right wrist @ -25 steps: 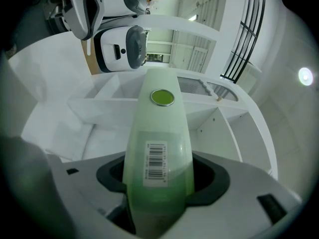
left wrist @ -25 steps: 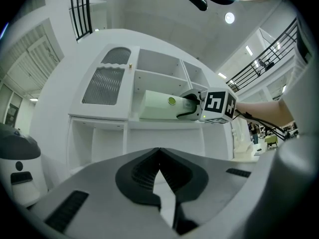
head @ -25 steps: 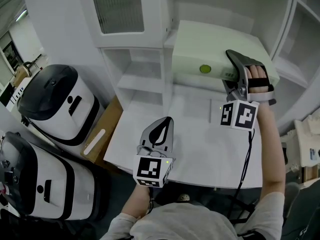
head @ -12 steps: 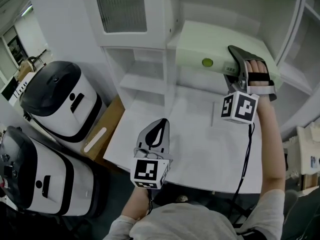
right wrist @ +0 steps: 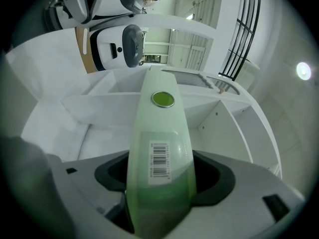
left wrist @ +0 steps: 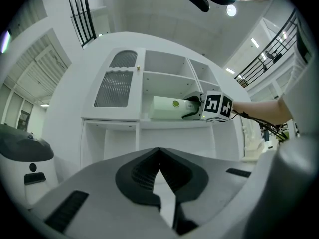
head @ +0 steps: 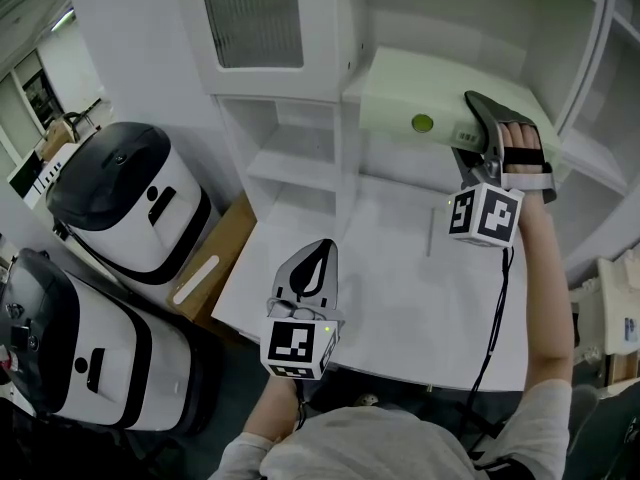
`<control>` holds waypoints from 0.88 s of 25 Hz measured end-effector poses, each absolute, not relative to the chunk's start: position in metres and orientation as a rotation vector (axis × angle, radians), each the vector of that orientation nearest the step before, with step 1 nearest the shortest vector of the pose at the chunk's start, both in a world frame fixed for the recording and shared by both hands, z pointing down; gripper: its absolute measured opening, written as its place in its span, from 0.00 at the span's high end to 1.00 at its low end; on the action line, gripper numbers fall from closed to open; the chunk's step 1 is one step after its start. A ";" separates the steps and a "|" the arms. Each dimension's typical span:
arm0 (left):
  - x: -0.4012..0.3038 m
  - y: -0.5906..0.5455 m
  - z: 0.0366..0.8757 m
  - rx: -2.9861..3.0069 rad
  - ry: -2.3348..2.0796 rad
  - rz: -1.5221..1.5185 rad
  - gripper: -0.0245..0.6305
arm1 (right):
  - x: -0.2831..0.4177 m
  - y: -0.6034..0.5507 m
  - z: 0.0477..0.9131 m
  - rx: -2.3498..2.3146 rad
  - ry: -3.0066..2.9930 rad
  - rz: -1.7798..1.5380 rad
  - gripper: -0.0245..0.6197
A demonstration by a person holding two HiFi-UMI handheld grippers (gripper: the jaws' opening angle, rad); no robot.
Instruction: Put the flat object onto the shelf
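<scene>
Right gripper: jaws just opening wider, astride the near end of the flat object, pads seemingly slack beside it; left gripper: jaws pressed together, empty, held over the table; flat object: pale green, lying on the shelf; judgement: release under way, placement all but done; remaining: draw the right gripper straight back without dragging the object.

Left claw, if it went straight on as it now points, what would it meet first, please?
Probably the white shelf unit, near its upright divider below the pale green flat object; the way looks free, though depth is unclear.
</scene>
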State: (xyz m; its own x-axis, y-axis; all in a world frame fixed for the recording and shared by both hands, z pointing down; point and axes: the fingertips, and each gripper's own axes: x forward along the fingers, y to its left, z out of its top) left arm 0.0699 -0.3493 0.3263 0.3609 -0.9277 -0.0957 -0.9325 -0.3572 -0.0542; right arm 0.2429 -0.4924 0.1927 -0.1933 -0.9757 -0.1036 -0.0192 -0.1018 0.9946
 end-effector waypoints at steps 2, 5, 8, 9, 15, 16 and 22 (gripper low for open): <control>0.070 -0.348 0.325 -2.508 1.715 0.073 0.94 | 0.243 -0.488 0.191 1.196 -1.319 -1.426 0.46; 0.072 -0.347 0.324 -2.514 1.698 0.068 0.94 | 0.243 -0.480 0.190 1.199 -1.323 -1.429 0.45; 0.074 -0.346 0.325 -2.523 1.681 0.062 0.94 | 0.242 -0.475 0.190 1.199 -1.339 -1.425 0.44; 0.075 -0.345 0.325 -2.526 1.675 0.061 0.94 | 0.242 -0.473 0.191 1.199 -1.346 -1.424 0.44; 0.077 -0.344 0.326 -2.542 1.644 0.060 0.94 | 0.241 -0.458 0.190 1.197 -1.351 -1.441 0.44; 0.077 -0.344 0.326 -2.544 1.640 0.060 0.94 | 0.240 -0.455 0.191 1.195 -1.354 -1.443 0.44; 0.078 -0.345 0.324 -2.555 1.615 0.068 0.94 | 0.235 -0.437 0.190 1.177 -1.376 -1.451 0.44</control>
State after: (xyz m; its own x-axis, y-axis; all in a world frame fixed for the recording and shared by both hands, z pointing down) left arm 0.0779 -0.3449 0.3238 0.4302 -0.8971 -0.1005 -0.9024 -0.4242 -0.0756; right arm 0.2355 -0.4371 0.1902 -0.2485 -0.9635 -0.0993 -0.0478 -0.0902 0.9948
